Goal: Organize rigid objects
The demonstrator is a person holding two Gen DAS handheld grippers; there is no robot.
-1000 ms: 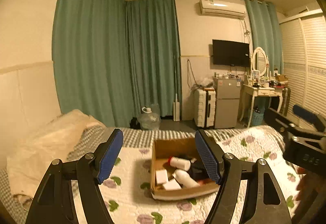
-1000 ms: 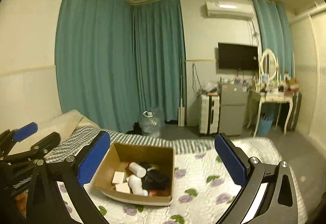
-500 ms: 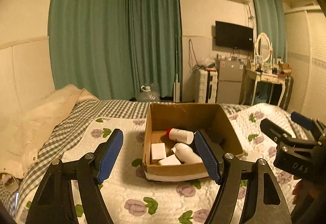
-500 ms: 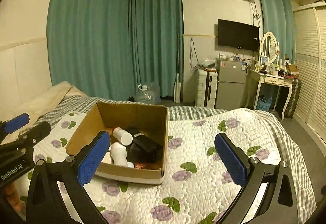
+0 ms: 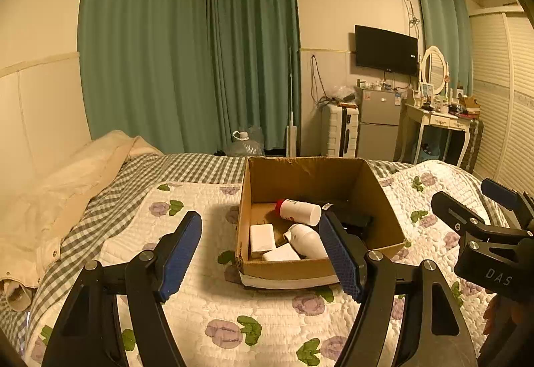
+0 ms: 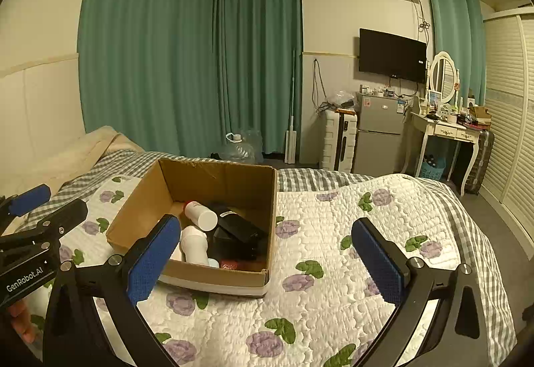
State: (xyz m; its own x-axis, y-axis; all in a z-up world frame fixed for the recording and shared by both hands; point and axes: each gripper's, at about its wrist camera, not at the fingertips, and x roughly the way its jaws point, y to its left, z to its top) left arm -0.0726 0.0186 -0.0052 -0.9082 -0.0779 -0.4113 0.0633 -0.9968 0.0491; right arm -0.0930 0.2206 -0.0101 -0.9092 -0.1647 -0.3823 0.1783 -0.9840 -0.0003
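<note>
An open cardboard box (image 5: pixel 310 180) sits on the flowered quilt of a bed; it also shows in the right wrist view (image 6: pixel 213 181). Inside lie a white bottle with a red cap (image 5: pixel 298 210), a second white bottle (image 5: pixel 307 240), two small white blocks (image 5: pixel 262 237) and black items (image 6: pixel 238 231). My left gripper (image 5: pixel 263 255) is open and empty, just in front of the box's near left side. My right gripper (image 6: pixel 267 263) is open and empty, in front of the box's near right corner. Each gripper shows at the edge of the other's view.
The quilt (image 6: pixel 333 283) covers the bed, with a cream blanket (image 5: pixel 66 186) at the left. Beyond the bed stand green curtains (image 5: pixel 200 49), a water jug (image 5: pixel 245 145), a suitcase (image 5: pixel 340 131), a small fridge (image 5: pixel 378 125) and a dressing table (image 5: pixel 437 120).
Both grippers have dropped and come closer to the box, which now looks larger and shows more of its inside. Both stay open and empty.
</note>
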